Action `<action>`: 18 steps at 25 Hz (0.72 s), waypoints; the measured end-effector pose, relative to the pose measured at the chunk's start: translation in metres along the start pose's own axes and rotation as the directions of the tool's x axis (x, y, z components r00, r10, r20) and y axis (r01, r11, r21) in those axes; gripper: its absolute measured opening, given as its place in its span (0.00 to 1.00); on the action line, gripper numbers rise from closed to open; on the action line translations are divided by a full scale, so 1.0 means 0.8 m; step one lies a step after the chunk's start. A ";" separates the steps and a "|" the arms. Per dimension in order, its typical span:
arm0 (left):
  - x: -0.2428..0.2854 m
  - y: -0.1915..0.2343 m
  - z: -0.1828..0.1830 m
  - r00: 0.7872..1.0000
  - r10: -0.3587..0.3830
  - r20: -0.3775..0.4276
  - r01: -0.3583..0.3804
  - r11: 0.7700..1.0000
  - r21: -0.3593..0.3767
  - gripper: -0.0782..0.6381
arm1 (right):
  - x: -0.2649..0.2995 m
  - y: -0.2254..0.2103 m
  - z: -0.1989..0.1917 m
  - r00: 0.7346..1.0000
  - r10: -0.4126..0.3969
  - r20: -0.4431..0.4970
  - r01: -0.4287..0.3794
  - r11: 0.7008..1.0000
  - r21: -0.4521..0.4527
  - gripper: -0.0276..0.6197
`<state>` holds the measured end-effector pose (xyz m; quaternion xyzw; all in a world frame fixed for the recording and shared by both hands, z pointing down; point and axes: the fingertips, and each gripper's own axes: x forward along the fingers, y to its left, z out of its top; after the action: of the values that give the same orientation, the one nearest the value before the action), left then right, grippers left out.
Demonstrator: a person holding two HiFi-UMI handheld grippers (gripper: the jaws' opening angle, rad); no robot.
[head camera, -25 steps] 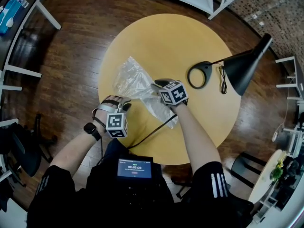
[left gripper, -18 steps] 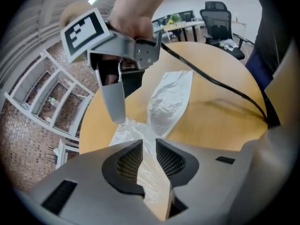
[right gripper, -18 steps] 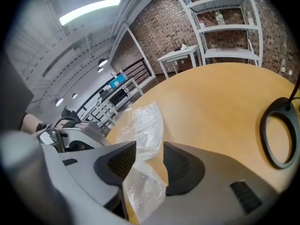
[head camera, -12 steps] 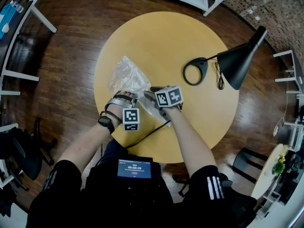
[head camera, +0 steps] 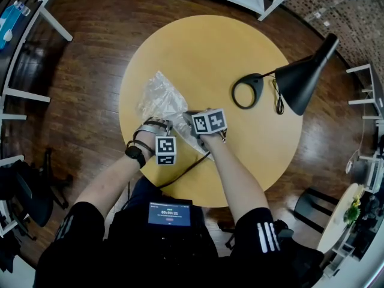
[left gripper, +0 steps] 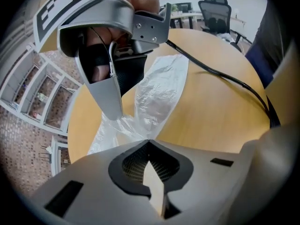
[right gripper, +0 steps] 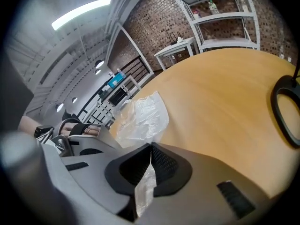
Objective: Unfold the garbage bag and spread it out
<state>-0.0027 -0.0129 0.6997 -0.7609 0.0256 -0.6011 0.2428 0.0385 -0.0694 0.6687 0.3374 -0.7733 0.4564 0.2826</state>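
Reaching both bare forearms over near edge of round yellow wooden table (head camera: 210, 47), holding L gripper (left gripper: 149, 143) & R gripper (right gripper: 151, 148) tipped down, side by side. Pinching crumpled clear plastic garbage bag (head camera: 157, 96) w/ both: L jaws, just done closing, pressing together on bag's near end; R jaws, likewise, clamping thin film strip. Leaving rest bunched on table's left part. Hiding both tips in head view under marker cubes; cutting black desk lamp (head camera: 303, 77) base off at R gripper view's edge.
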 end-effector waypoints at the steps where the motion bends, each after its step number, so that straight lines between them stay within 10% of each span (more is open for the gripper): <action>1: -0.002 -0.001 0.000 1.000 -0.005 0.008 0.005 1.000 0.000 0.11 | -0.002 -0.003 0.002 1.000 -0.012 0.002 0.012 1.000 -0.015 0.06; 18: -0.059 -0.033 -0.018 0.992 0.027 0.121 -0.031 0.999 0.035 0.11 | -0.034 -0.067 0.037 0.967 -0.253 -0.027 0.238 0.938 -0.251 0.06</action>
<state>-0.0359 0.0209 0.6702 -0.7909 0.0109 -0.5507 0.2665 0.0929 -0.1078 0.6638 0.3800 -0.7669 0.3281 0.3997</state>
